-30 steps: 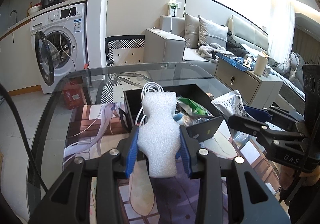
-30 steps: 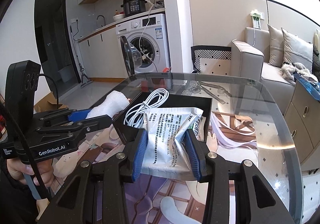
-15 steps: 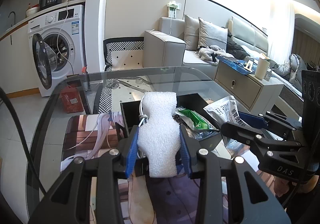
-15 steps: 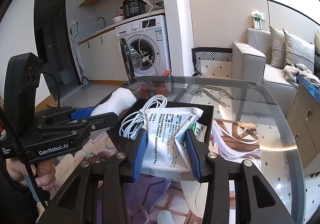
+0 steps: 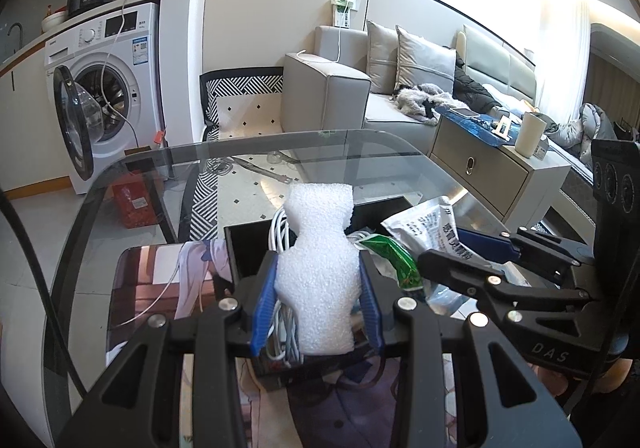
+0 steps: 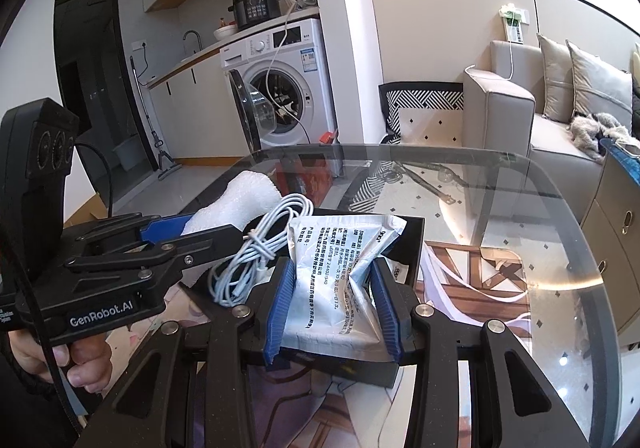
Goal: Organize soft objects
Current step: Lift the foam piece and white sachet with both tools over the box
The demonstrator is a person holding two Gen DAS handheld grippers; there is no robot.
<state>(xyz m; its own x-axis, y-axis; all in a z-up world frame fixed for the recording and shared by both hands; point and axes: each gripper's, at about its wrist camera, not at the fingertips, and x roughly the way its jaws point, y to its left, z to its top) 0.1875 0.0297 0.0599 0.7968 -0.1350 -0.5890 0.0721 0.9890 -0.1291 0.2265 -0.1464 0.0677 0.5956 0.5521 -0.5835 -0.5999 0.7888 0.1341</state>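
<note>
A white foam piece (image 5: 318, 280) is clamped between the blue pads of the left tongs (image 5: 316, 304), squeezed in at its waist and standing up out of them. A silver-white printed pouch (image 6: 340, 280) is gripped the same way in the right tongs (image 6: 334, 312), crumpled where the pads press it. Both tongs stand narrow, each closed on its soft thing.

Just beyond and below both sets of tongs sits a black tray (image 6: 412, 244) on the glass bench (image 6: 520, 215). Both held things hang over it. Inside it, ahead of the left tongs and to the left of the right ones, lies a coiled white cable (image 6: 260, 244); a green packet (image 5: 390, 256) lies to the right of the foam.

As a judgement, the task is well along: the tray already holds some things, and the foam and the pouch are over it but not yet let go. What is left is to lower and release both; whether more soft things wait elsewhere cannot be told.

Readable writing: "GenRobot.AI" on the body of the left tongs as seen from the right wrist, and "DAS" on the right tongs' body as seen from the left. The pouch carries lines of Chinese print, too small to read.
</note>
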